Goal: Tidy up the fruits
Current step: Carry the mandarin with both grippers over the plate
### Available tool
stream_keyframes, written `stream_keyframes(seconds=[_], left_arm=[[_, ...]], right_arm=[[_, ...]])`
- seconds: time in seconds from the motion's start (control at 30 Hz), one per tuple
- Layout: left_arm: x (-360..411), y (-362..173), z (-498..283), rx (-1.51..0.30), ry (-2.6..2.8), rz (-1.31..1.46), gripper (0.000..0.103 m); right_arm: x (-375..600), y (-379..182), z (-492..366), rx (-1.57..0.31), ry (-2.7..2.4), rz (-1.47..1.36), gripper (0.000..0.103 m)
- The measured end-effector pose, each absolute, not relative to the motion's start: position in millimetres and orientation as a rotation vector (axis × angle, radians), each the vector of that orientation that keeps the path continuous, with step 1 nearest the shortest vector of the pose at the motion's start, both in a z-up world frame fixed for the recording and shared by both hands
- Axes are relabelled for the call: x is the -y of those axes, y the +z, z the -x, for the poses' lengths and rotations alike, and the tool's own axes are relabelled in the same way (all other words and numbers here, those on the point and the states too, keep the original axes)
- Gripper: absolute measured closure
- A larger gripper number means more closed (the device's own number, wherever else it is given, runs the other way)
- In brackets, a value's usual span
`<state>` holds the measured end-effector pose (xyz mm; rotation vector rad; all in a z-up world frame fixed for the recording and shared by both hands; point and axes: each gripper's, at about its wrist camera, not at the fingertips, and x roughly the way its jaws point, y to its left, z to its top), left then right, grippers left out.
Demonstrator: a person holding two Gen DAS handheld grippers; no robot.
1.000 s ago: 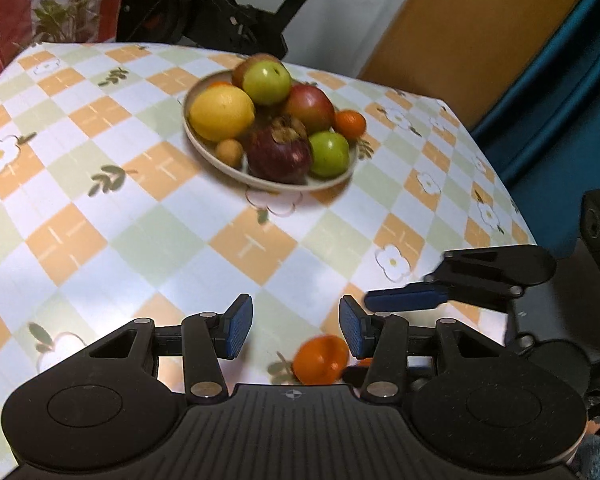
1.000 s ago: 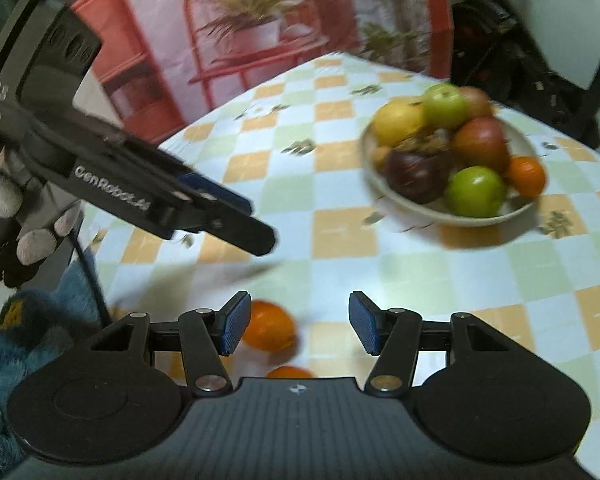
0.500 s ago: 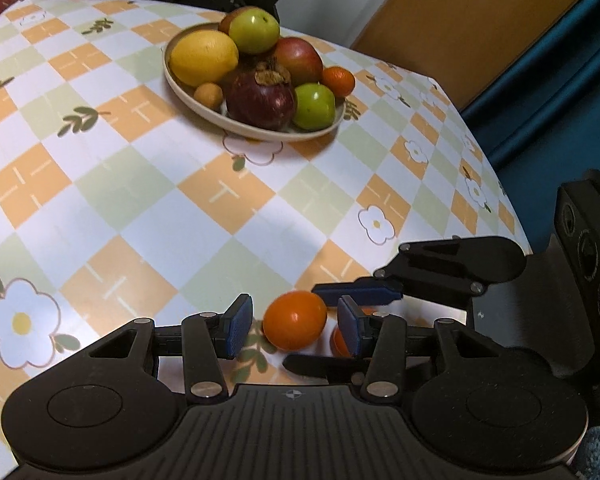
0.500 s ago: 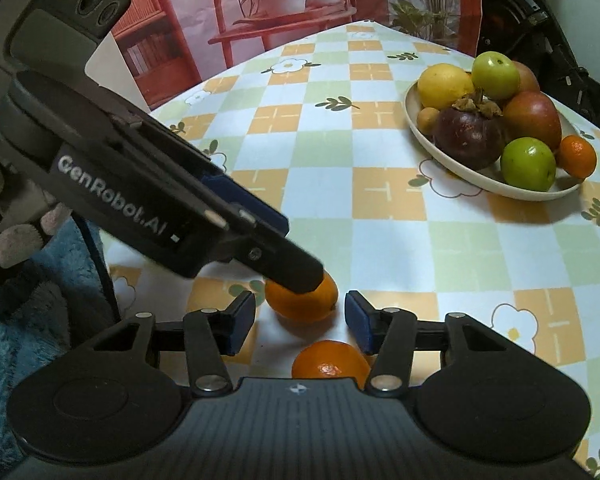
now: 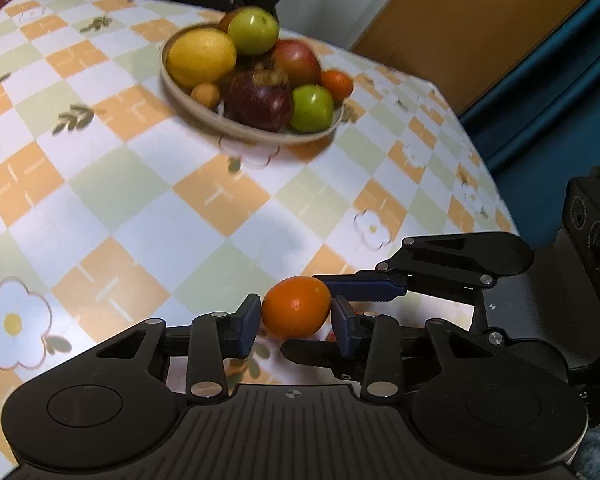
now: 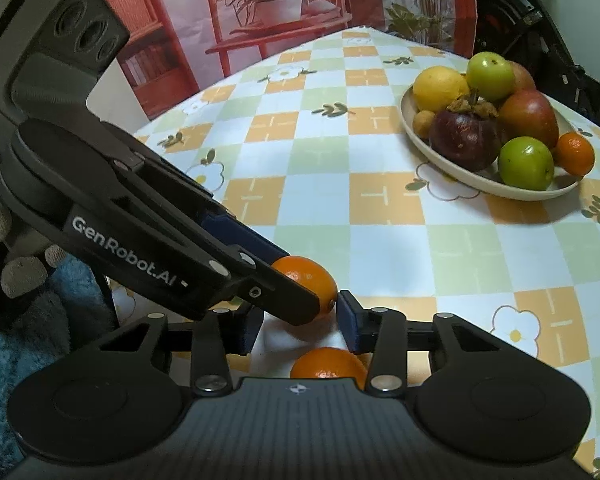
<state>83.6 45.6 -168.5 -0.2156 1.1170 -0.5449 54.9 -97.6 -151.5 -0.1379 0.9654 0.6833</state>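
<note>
My left gripper [image 5: 296, 316] is shut on a small orange [image 5: 296, 312], its blue pads [image 5: 247, 322] pressed on both sides. The same orange [image 6: 314, 280] shows in the right wrist view, clamped by the left gripper [image 6: 296, 292]. My right gripper [image 6: 300, 328] is open, with a second orange [image 6: 328, 364] on the tablecloth between and below its fingers. A beige plate [image 5: 204, 114] piled with fruit stands further back on the table; it also shows in the right wrist view [image 6: 476, 178].
The plate holds a lemon [image 5: 201, 58], green apples [image 5: 254, 30], a red apple [image 5: 296, 62], a dark mangosteen [image 5: 259, 98] and a small orange [image 5: 336, 84]. The table's edge [image 5: 496, 200] drops off at right. An exercise bike [image 6: 540, 28] stands behind.
My left gripper has closed on the orange that lay between its fingers and raised it slightly. The right gripper's fingers have narrowed a little and stay around the second orange.
</note>
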Motion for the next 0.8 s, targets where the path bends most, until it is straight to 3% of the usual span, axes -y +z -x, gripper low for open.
stream_keyframes(seconds=[0.57, 0.8], left_arm=[[-23.9, -73.8, -142.4, -0.871, -0.562, 0.165, 0.062], [-11.9, -73.3, -189.6, -0.850, -0.557, 0.142, 0.062]], right_arm=[[120.9, -64.0, -104.0, -0.750, 0.617, 0.127, 0.060], [130.7, -56.2, -143.7, -0.680, 0.567, 0.113, 0.060]])
